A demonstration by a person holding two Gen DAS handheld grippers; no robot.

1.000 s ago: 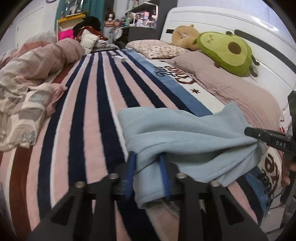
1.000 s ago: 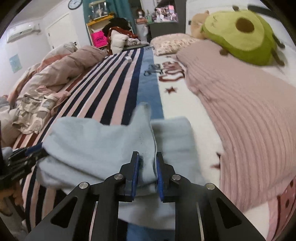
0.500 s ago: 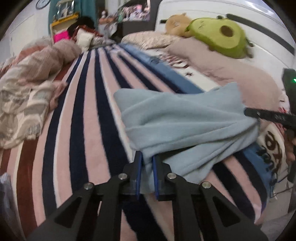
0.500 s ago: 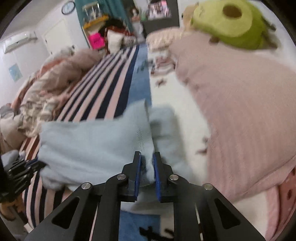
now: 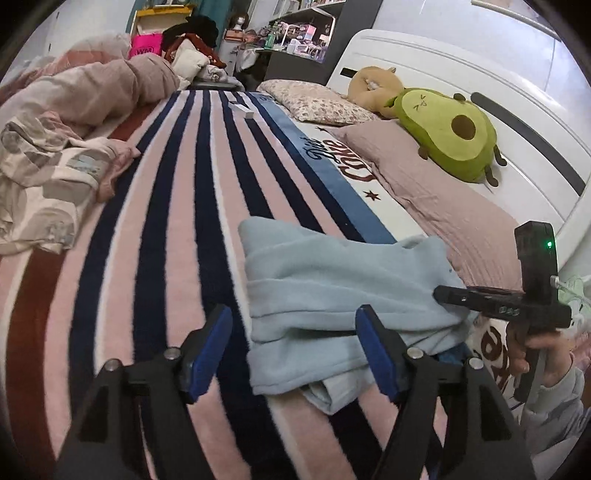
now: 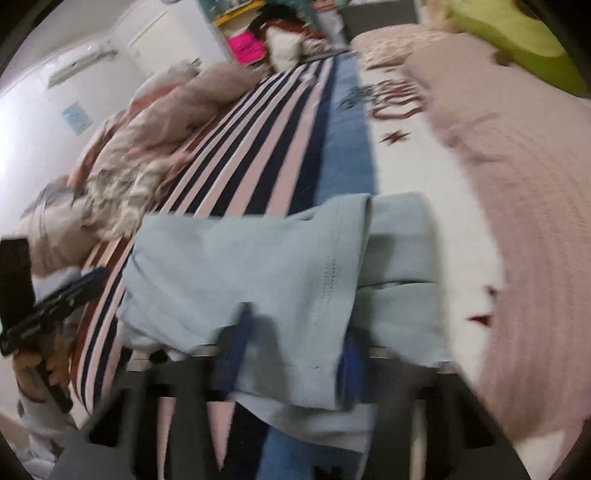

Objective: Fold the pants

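Left tongs (image 5: 293, 317) have just opened — pants (image 5: 332, 273) lie loose between them.

White headboard (image 5: 461, 74), cluttered shelves (image 5: 291, 26) behind, white wall (image 6: 44, 122), possibly air conditioner (image 6: 81, 62).

The left gripper (image 5: 293, 350) jaws have just been opening wide; the blurred right gripper (image 6: 295, 350) jaws seem parted.
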